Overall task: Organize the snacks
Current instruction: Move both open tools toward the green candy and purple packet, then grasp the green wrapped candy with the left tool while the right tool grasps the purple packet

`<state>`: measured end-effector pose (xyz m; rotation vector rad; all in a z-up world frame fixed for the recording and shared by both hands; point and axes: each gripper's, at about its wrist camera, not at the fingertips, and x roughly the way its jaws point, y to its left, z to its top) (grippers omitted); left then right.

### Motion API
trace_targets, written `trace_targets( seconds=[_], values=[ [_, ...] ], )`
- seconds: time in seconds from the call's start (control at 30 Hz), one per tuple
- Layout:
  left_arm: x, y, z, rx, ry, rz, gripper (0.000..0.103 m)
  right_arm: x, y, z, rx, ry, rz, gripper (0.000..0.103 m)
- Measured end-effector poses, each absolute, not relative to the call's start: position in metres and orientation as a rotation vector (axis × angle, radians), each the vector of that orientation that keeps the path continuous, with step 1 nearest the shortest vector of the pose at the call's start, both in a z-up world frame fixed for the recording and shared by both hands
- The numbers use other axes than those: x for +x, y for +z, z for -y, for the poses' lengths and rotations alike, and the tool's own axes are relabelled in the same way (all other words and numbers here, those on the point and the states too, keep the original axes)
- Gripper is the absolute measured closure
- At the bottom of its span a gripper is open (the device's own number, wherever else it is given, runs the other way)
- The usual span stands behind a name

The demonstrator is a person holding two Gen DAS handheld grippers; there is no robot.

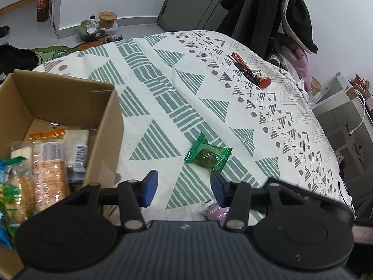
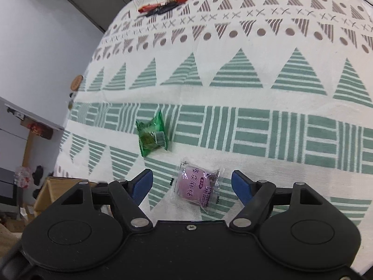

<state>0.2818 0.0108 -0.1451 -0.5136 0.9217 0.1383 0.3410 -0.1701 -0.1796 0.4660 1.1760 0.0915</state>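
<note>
1. I see the tablecloth (image 1: 163, 107), white with green striped triangles and brown-grey dots, covering the whole table under both cameras.
2. At my left, the cardboard box (image 1: 102, 140) stands open on the cloth; cracker packs (image 1: 50, 170) and other wrapped snacks lie inside it.
3. My left gripper (image 1: 184, 187) hangs over the cloth just beside the box's right wall, its blue-padded jaws spread apart with nothing between them.
4. My right gripper (image 2: 192, 186) is spread wide too, low over the cloth, with a jaw on either side of the purple snack and neither pad touching it.
5. The green-wrapped snack (image 1: 208, 155) lies on the cloth just ahead of my left jaws, clear of the box.
6. The purple snack (image 2: 198, 184), a round cake in a clear wrapper with purple print, rests on the cloth near the green one; from the left camera only its edge shows under the right pad.
7. Far across the table lies a keyring (image 1: 250, 71) with a red strap and a round red tag.
</note>
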Motion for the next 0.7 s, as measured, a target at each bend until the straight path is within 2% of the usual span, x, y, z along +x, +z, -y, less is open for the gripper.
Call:
trace_targets(
  seconds=[0.2,0.43,0.5,0.53,0.57,0.7],
  values=[
    [0.298,-0.154,-0.015,-0.522,0.149,-0.925,0.059,0.348,-0.194,0.158,0.418,0.086,-1.206,0.029],
    [0.314,-0.164,-0.018,-0.545,0.149,-0.938,0.059,0.360,-0.205,0.142,0.325,0.076,-1.210,0.035],
    [0.317,-0.167,-0.018,-0.548,0.149,-0.943,0.059,0.361,-0.206,0.140,0.287,0.063,-1.207,0.051],
    [0.319,-0.169,-0.018,-0.548,0.149,-0.948,0.059,0.362,-0.206,0.141,0.285,0.064,-1.200,0.054],
    [0.320,-0.170,-0.017,-0.549,0.150,-0.951,0.059,0.362,-0.206,0.142,0.289,0.069,-1.197,0.064],
    [0.325,-0.176,-0.012,-0.544,0.139,-0.966,0.059,0.364,-0.203,0.147,0.295,0.059,-1.177,0.071]
  ],
)
